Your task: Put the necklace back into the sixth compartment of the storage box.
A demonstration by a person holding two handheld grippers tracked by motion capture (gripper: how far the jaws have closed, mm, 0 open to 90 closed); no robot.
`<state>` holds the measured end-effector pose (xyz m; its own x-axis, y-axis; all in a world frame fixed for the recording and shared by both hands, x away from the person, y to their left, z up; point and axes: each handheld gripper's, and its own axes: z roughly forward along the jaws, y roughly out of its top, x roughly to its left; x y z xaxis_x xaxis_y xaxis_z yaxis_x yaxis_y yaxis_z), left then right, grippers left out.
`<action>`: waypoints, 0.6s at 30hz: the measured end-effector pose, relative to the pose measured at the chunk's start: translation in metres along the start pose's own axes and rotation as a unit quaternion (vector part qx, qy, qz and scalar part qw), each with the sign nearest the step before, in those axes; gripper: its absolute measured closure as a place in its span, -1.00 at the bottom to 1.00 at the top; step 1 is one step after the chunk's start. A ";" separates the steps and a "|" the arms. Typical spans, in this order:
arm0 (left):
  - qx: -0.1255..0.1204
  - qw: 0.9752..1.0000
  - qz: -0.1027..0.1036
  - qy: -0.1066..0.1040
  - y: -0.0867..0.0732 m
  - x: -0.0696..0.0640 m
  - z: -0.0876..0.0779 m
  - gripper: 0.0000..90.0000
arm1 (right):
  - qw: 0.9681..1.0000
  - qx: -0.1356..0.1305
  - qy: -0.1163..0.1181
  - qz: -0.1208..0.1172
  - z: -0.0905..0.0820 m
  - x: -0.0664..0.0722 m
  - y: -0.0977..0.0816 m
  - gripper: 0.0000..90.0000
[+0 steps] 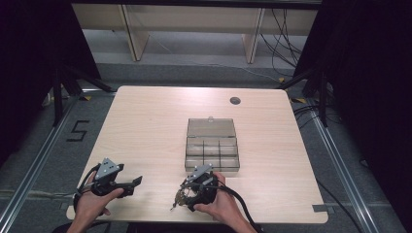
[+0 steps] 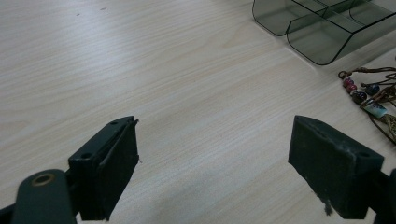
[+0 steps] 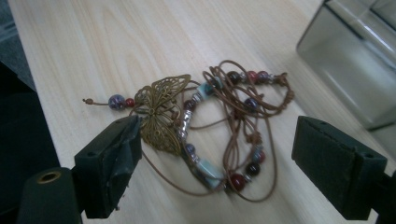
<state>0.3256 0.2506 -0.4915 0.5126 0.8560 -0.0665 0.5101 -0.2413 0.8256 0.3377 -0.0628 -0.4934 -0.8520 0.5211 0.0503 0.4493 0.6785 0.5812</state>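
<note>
Both sets of jaws spread, right gripper (image 3: 217, 156) straddling the necklace (image 3: 210, 130) — loose cords likely to slip or snag when pinched.

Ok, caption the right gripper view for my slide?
Open right hand-held gripper straddles a beaded cord necklace with brass butterfly pendant, beside a clear organizer box.

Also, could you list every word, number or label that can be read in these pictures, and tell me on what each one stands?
"5": a dark mark on the grey floor, left of the table, seen in the high view.

There is no other readable text: none on the clear compartment box, on the beaded necklace with its butterfly pendant, or on either gripper.
</note>
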 end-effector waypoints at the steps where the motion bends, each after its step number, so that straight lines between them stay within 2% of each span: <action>1: 0.000 1.000 0.000 0.000 0.000 0.000 0.000 -0.66 | 1.000 0.010 -0.001 -0.003 0.003 0.002 0.002 -0.62; 4: -0.001 1.000 -0.001 0.000 0.000 0.000 0.000 -0.66 | 1.000 0.018 -0.005 -0.006 0.007 0.004 0.004 -0.62; 8: -0.002 1.000 0.003 0.003 0.000 0.000 -0.001 -0.66 | 0.999 0.033 0.002 -0.013 0.014 0.007 0.008 -0.62; 10: -0.001 1.000 0.000 0.002 0.000 -0.001 -0.001 -0.66 | 0.999 0.035 0.002 -0.018 0.016 0.008 0.008 -0.62; 11: -0.001 1.000 0.001 -0.001 0.000 0.000 0.000 -0.66 | 0.999 0.038 0.007 -0.028 0.017 0.009 0.009 -0.60; 12: -0.003 1.000 0.006 -0.001 0.000 0.000 0.000 -0.66 | 0.999 0.046 0.001 -0.019 0.017 0.011 0.009 -0.59; 13: -0.002 1.000 0.005 0.000 0.000 -0.001 0.000 -0.66 | 0.999 0.040 -0.002 -0.031 0.018 0.011 0.009 -0.58; 16: -0.001 1.000 0.006 0.000 0.000 -0.001 0.000 -0.66 | 0.998 0.041 0.000 -0.041 0.018 0.011 0.011 -0.38; 18: -0.002 1.000 0.007 0.000 0.000 0.000 0.000 -0.66 | 0.998 0.044 0.008 -0.047 0.016 0.010 0.013 -0.15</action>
<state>0.3255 0.2502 -0.4909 0.5196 0.8526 -0.0550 0.5003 -0.2515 0.8285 0.3389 -0.0404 -0.4982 -0.8954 0.4452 0.0121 0.3885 0.7677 0.5096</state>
